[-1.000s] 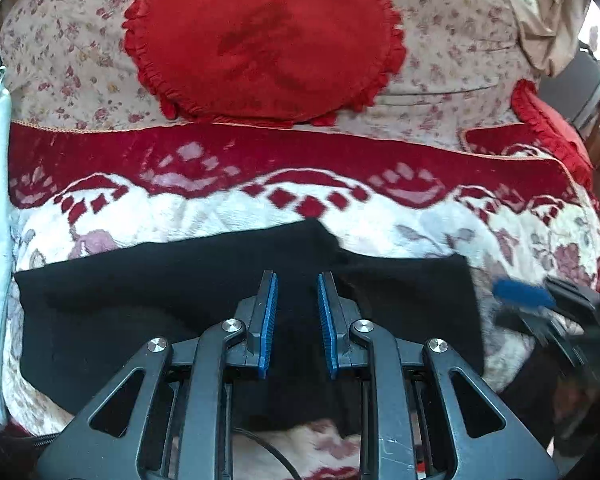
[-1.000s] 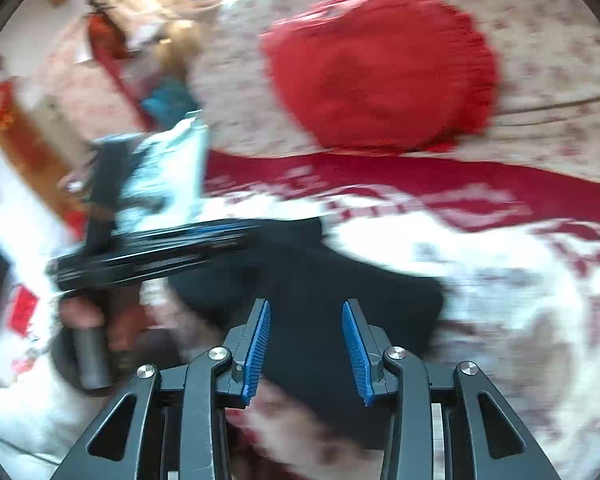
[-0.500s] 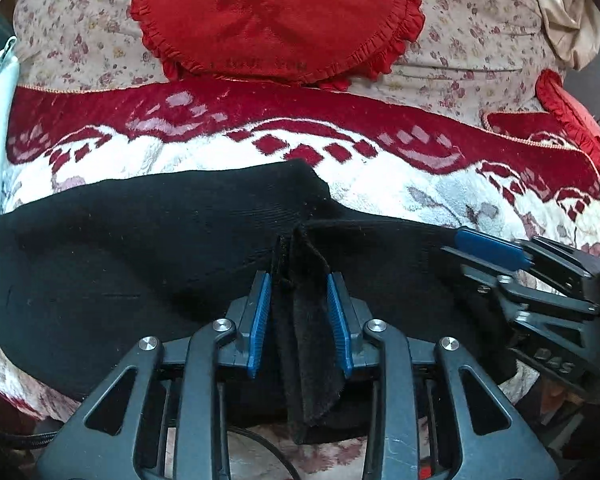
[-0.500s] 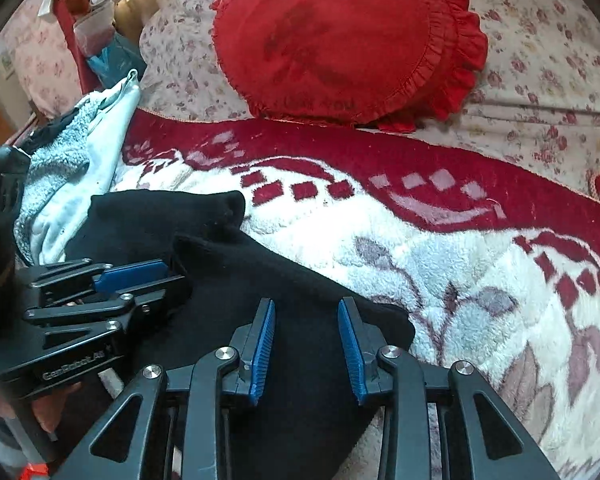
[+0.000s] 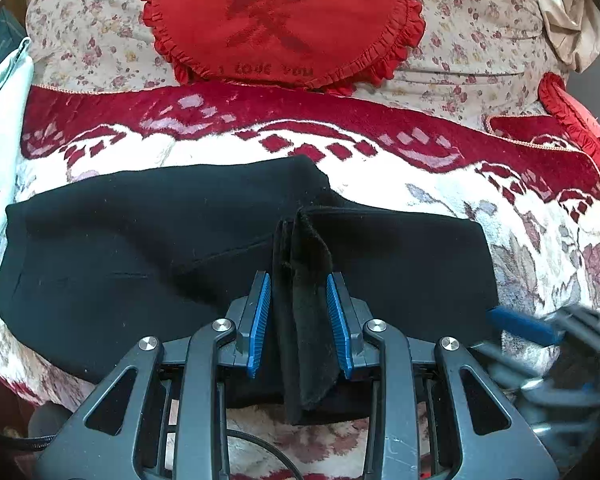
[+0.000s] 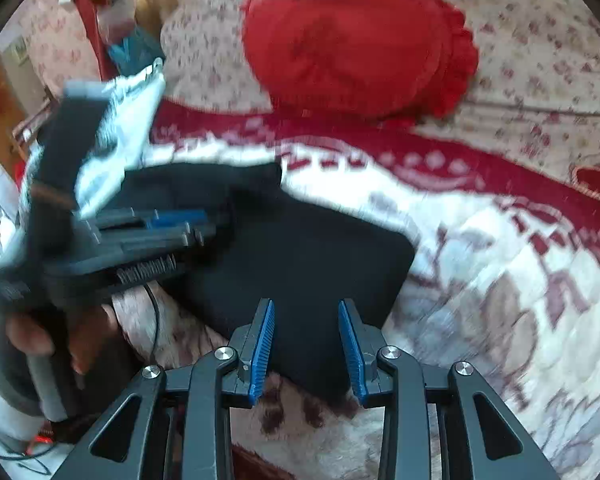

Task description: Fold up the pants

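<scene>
Black pants [image 5: 148, 240] lie spread across a red and white blanket [image 5: 440, 168]. A raised fold of the black cloth [image 5: 304, 280] stands between the blue pads of my left gripper [image 5: 299, 312], which is open around it. In the right wrist view the pants [image 6: 308, 248] show folded to a square end, and my right gripper [image 6: 306, 340] is open and empty over their near edge. The left gripper [image 6: 140, 236] shows blurred at the left there. The right gripper [image 5: 540, 336] shows blurred at the lower right of the left wrist view.
A round red frilled cushion [image 5: 280, 20] leans on the floral sofa back [image 5: 480, 40]. A pale blue towel [image 5: 0, 112] lies at the left edge. Another red cushion [image 5: 572, 108] sits at the far right.
The right gripper has drawn back toward the near right edge of the pants and its view has blurred. The left gripper stays around the raised fold, jaws a little wider.
</scene>
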Demonstrator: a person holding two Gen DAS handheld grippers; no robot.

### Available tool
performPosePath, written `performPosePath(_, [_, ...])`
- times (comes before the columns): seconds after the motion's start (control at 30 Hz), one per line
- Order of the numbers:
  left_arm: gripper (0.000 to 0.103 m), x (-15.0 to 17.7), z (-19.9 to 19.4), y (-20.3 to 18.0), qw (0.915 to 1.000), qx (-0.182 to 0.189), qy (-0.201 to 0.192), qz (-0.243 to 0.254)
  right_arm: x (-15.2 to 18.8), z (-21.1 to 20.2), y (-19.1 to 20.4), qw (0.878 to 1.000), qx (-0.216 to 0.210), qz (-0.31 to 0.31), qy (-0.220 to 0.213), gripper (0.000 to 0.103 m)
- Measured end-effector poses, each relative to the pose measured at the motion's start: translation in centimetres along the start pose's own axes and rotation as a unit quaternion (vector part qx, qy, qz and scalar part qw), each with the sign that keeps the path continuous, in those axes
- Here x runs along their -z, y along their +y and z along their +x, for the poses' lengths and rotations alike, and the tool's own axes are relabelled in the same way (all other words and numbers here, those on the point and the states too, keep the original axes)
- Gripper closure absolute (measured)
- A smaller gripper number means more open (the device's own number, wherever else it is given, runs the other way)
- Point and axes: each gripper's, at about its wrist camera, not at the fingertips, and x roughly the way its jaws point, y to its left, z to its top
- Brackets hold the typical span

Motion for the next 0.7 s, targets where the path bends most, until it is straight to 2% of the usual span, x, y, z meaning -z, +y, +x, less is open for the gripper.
performPosePath(0.1, [0.075,0.0,-0.1,-0.1,1.0000,-0.004,0.000,0.001,0.6,2.1,0.1,1.000,0.011,-0.002,0.016,0.071])
performPosePath(0.4, [0.075,0.6,-1.8,0.2,0.9999,-0.010,-0.008,-0.003,-0.5,-0.8,0.1,1.000,0.001,0.010,-0.007,0.071])
performPosePath(0.7, [0.075,1.8,-2.1,1.0,0.9998,-0.018,-0.005,-0.011,-3.4,0.6,-0.3,1.000,-0.001,0.019,-0.010,0.071])
